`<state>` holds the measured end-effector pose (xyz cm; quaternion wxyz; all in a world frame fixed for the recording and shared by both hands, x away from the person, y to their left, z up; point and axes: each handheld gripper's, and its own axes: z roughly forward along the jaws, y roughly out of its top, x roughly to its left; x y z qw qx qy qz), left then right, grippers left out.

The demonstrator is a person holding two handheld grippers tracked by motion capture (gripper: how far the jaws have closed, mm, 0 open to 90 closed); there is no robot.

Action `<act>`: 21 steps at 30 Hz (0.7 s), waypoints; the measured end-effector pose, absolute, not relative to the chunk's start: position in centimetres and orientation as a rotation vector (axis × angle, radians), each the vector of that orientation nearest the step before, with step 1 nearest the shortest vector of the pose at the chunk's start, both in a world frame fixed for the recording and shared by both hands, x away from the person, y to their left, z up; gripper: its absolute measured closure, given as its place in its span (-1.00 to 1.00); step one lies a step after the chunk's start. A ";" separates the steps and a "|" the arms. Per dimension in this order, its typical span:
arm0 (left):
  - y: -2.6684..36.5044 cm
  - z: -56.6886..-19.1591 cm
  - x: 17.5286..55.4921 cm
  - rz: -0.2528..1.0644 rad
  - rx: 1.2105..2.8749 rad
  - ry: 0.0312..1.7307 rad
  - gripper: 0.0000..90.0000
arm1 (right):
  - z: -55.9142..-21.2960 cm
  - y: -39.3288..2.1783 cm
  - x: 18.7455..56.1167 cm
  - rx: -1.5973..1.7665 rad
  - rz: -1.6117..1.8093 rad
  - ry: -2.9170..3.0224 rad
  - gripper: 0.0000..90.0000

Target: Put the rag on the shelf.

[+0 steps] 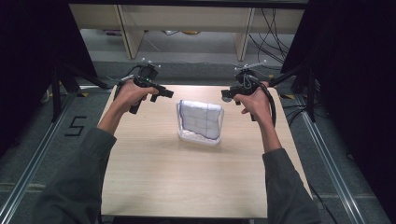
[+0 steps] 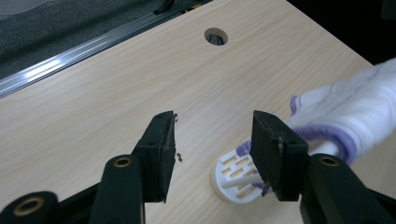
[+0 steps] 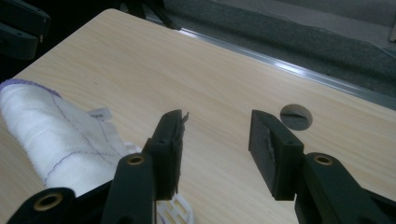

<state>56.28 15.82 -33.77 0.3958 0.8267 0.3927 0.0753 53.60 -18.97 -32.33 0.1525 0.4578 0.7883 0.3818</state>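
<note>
High view: a white quilted cloth (image 1: 201,119) with purple stitching drapes a white plastic rack (image 1: 198,137) mid-table (image 1: 187,186). Left gripper view: the left gripper (image 2: 214,140) has matte black jaws parted, empty, beside the slotted rack. Right gripper view: the right gripper (image 3: 215,140) gapes likewise, holding nothing.

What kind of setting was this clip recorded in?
Most likely a lab recording bay, not a home: black curtains flank a bare wooden table, a floor rail runs beside a taped "5", and loose cables lie behind.
</note>
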 end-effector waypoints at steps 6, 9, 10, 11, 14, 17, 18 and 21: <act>17.1 -34.4 54.2 0.202 2.106 0.968 0.04 | -31.8 -19.3 52.3 1.267 1.081 2.250 0.17; 17.7 -34.6 52.9 0.206 2.104 0.946 0.00 | -31.7 -19.5 51.6 1.258 1.067 2.255 0.16; 17.9 -34.7 52.5 0.207 2.097 0.950 -0.01 | -31.8 -19.5 51.3 1.257 1.084 2.241 0.16; 18.1 -34.7 52.1 0.207 2.094 0.946 -0.02 | -31.7 -19.6 51.0 1.257 1.060 2.260 0.16; 18.5 -35.0 51.1 0.210 2.064 0.954 -0.02 | -31.8 -19.9 50.3 1.248 1.069 2.259 0.14; 18.9 -35.1 50.2 0.224 2.078 0.940 -0.05 | -31.9 -20.1 49.3 1.246 1.076 2.259 0.12; 19.0 -35.0 49.9 0.229 2.078 0.937 -0.06 | -31.9 -20.0 49.0 1.244 1.073 2.254 0.10; 19.3 -34.9 48.9 0.233 2.048 0.937 -0.08 | -31.7 -20.2 48.0 1.243 1.083 2.258 0.05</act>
